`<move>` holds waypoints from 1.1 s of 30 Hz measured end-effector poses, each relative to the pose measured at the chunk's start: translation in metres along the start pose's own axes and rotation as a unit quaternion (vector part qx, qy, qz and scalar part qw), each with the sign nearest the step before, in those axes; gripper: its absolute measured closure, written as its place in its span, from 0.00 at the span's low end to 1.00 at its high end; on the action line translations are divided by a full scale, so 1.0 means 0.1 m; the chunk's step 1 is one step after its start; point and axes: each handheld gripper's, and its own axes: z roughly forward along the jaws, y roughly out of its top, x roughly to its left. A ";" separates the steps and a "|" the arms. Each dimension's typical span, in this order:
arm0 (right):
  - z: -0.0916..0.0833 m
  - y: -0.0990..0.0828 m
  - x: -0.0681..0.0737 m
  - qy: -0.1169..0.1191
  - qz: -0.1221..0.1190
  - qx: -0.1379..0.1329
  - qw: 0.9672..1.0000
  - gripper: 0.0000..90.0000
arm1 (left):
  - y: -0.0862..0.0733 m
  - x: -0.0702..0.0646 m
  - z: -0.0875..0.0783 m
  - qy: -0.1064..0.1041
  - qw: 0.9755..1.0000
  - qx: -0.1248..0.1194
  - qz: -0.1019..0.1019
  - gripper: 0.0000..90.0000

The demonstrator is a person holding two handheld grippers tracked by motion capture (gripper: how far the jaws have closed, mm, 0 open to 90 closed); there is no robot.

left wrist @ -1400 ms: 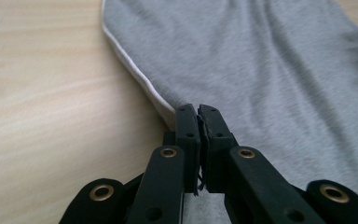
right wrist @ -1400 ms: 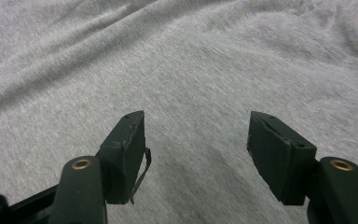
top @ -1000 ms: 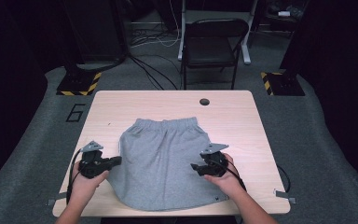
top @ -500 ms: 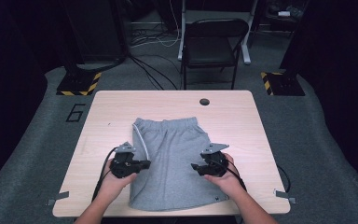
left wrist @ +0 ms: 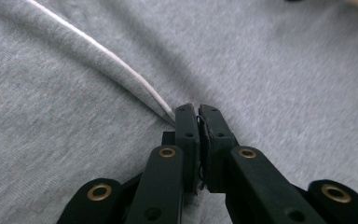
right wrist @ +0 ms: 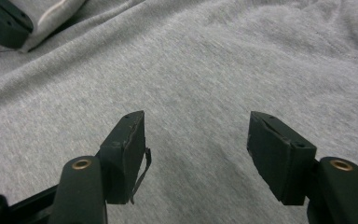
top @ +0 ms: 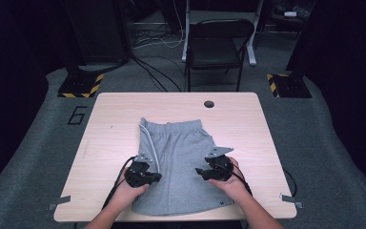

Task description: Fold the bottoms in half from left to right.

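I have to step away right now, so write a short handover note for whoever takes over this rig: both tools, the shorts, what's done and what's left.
Left tool: jaws shut, pinching the folded left edge of the grey shorts, near the white side stripe.
Right tool: jaws open over the right half of the shorts, gripping nothing.
Shorts: on the wooden table, waistband at the far side, hem at the near edge.
Done: the left side has been carried inward and lies folded over the middle.
Left: probably release the left edge, fold the right side in, then fold lengthwise.
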 end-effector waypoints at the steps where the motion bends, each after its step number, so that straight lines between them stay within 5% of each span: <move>1: 0.00 0.00 0.00 0.000 -0.001 0.000 1.000 0.40 | 0.00 -0.01 0.00 -0.004 1.000 -0.004 -0.002 0.94; 6: -0.01 0.00 -0.02 0.000 -0.003 0.003 1.000 0.40 | 0.02 0.03 -0.18 -0.005 0.999 -0.044 -0.010 0.79; 11: -0.01 0.00 -0.02 0.000 0.003 0.001 1.000 0.40 | -0.03 0.12 -0.43 0.019 0.997 -0.077 -0.024 0.69; 15: 0.00 0.00 -0.02 0.002 -0.004 0.002 1.000 0.40 | -0.09 0.12 -0.46 0.011 0.996 -0.082 -0.039 0.64; 19: 0.00 0.00 0.00 -0.001 0.001 0.002 1.000 0.40 | -0.09 0.04 -0.44 0.002 0.998 -0.056 -0.018 0.63; 23: 0.00 0.00 0.00 0.001 0.000 0.000 1.000 0.40 | -0.10 -0.02 -0.40 0.014 0.999 -0.026 -0.013 0.65; 27: -0.01 0.00 0.00 0.001 0.001 0.002 1.000 0.40 | -0.12 -0.02 -0.35 0.019 1.000 0.003 -0.001 0.87; 33: -0.02 0.00 -0.01 0.000 0.002 -0.003 1.000 0.40 | -0.02 -0.10 -0.41 -0.005 0.999 -0.030 0.010 0.94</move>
